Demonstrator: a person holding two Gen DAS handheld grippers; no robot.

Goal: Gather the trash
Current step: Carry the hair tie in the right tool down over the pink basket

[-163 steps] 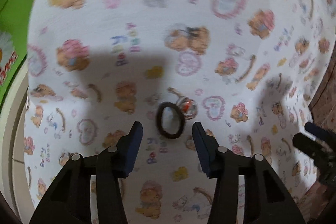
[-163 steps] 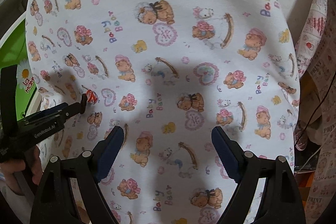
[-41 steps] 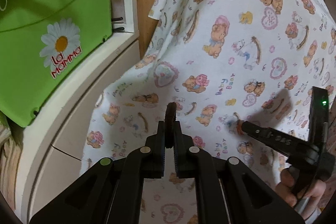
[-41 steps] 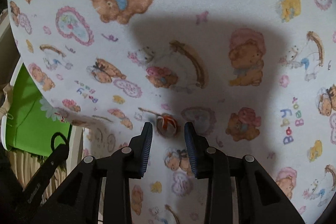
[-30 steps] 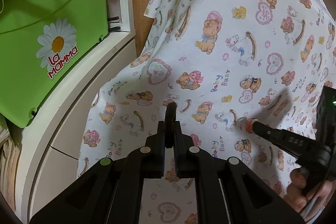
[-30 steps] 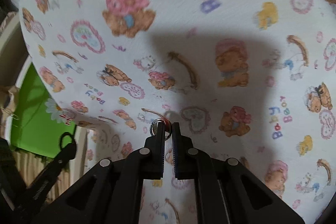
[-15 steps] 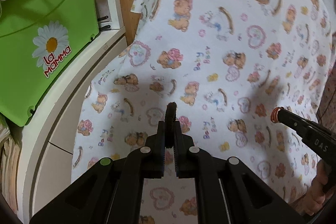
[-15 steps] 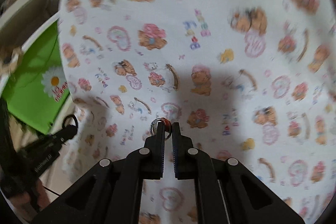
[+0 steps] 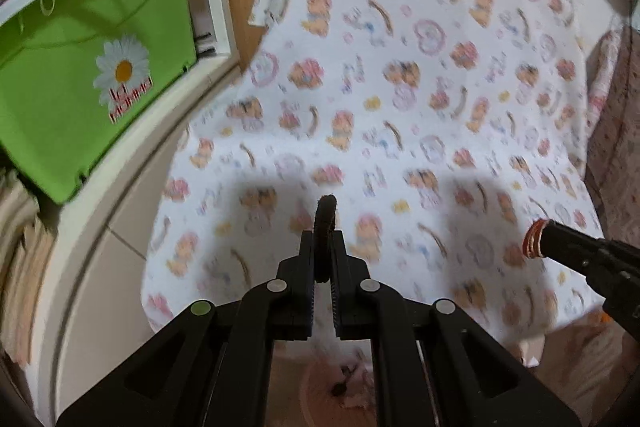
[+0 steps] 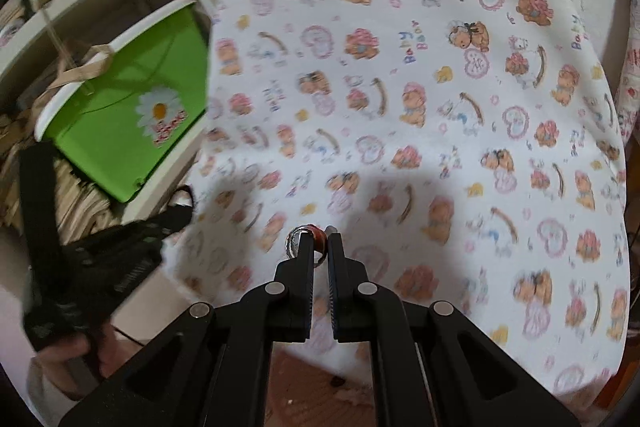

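The left hand-held gripper [image 9: 323, 247] is clamped on a dark hair tie [image 9: 325, 223], which stands upright on edge between its closed fingers, lifted clear of the table [image 9: 420, 75] covered in a teddy-bear print cloth. It points forward over the cloth's near left corner. To its left, a green bin [image 9: 80, 99] with a daisy decal sits tilted on a white shelf [image 9: 132, 167].

The right hand-held gripper [image 10: 318, 247] is pinched shut on a small red and silver piece of trash [image 10: 308, 233], held above the cloth near the table's front edge. In the left wrist view it reaches in from the right, level with the left one and well apart from it, its tip carrying the reddish piece. Both views are blurred, and a pinkish floor [image 10: 304, 383] shows below the cloth's hem.
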